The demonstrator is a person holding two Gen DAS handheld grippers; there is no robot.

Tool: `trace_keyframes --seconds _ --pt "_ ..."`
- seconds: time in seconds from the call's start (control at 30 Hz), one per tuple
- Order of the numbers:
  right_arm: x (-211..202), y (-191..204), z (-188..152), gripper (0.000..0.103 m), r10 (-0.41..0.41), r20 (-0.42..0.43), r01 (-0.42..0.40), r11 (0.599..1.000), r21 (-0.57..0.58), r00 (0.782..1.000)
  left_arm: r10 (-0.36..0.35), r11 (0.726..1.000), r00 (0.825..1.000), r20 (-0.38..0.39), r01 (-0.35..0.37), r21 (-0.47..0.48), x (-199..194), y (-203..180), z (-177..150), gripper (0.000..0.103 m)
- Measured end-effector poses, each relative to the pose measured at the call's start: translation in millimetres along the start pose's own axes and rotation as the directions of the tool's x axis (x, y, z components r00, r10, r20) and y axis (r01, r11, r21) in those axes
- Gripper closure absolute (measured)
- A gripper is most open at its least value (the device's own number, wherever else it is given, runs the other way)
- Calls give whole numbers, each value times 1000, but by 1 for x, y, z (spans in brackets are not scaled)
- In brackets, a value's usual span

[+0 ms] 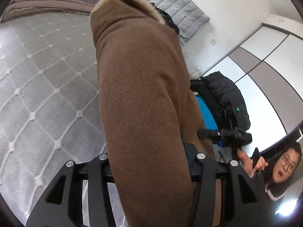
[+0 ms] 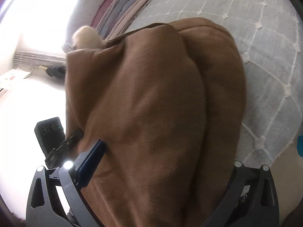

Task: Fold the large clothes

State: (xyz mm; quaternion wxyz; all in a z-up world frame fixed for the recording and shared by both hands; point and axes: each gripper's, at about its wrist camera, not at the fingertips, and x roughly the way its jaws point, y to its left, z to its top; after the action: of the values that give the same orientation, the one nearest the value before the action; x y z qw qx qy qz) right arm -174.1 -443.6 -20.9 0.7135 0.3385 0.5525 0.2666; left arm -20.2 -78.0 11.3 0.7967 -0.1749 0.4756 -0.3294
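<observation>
1. Brown, ribbed-knit fabric fills the middle of both views: a large brown garment (image 1: pixel 144 98) with a cream fleece lining showing at its far edge, held up above the bed.
2. In the left wrist view the left tool (image 1: pixel 149 170) is clenched on the garment; the cloth runs straight down between its black fingers and hides their tips.
3. From there the garment rises away from the camera as one long, thick fold, ending at the pale fleece edge near the top of the frame.
4. In the right wrist view the right tool (image 2: pixel 161 162) likewise grips the garment (image 2: pixel 151 104); one dark blue finger pad (image 2: pixel 90 162) presses against the cloth on the left, and the other finger is buried under the fabric.
5. Beneath the garment lies the bed's grey quilted mattress (image 1: pixel 43 87), stitched in a white diamond pattern.
6. Folded striped bedding (image 2: pixel 121 9) sits at the far end of the mattress.
7. A grey quilted pillow (image 1: pixel 180 9) leans near the wall.
8. A black puffer jacket (image 1: pixel 225 92) rests beside the bed, in front of a panelled wardrobe (image 1: pixel 265 56).
9. Another person (image 1: pixel 282 168) with glasses appears at the lower right of the left view, holding a phone.
</observation>
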Motion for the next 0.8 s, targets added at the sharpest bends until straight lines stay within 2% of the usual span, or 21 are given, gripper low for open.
trace_keyframes --seconds 0.07,0.1,0.17,0.23,0.33,0.47,0.5,0.57,0.67,0.77,0.8 --pt "2 -9 4 5 -101 9 101 994 39 995 -13 999 996 -84 10 -33 6 25 3 53" --pt "2 -14 6 5 -115 15 113 992 61 993 -26 994 992 -124 12 -111 18 45 1 49" --pt "-4 -21 10 5 -108 52 102 989 106 993 -43 972 990 -134 10 -235 25 72 -6 43" --pt "-14 -25 12 5 -79 98 66 989 129 992 -98 942 988 -118 54 -331 29 91 -11 40" --pt "-13 -31 13 5 -15 97 1 989 146 995 -85 953 991 -107 50 -298 26 88 -17 38" --pt "0 -40 19 5 -42 56 33 986 163 998 -72 954 993 -97 40 -298 26 98 -23 28" --pt "4 -45 17 5 -38 44 30 985 169 998 -62 955 993 -97 31 -295 26 99 -24 24" --pt "11 -48 16 5 0 16 -3 986 169 1000 -68 952 993 -93 36 -304 25 99 -25 24" --pt "29 -43 16 5 33 -67 -22 987 158 997 -68 953 994 -88 38 -302 22 102 -28 24" --pt "49 -37 14 5 73 -159 -54 991 122 985 -70 952 994 -83 42 -304 18 107 -33 23" --pt "51 -38 14 5 67 -161 -48 992 118 985 -69 952 994 -82 41 -304 17 108 -34 23"
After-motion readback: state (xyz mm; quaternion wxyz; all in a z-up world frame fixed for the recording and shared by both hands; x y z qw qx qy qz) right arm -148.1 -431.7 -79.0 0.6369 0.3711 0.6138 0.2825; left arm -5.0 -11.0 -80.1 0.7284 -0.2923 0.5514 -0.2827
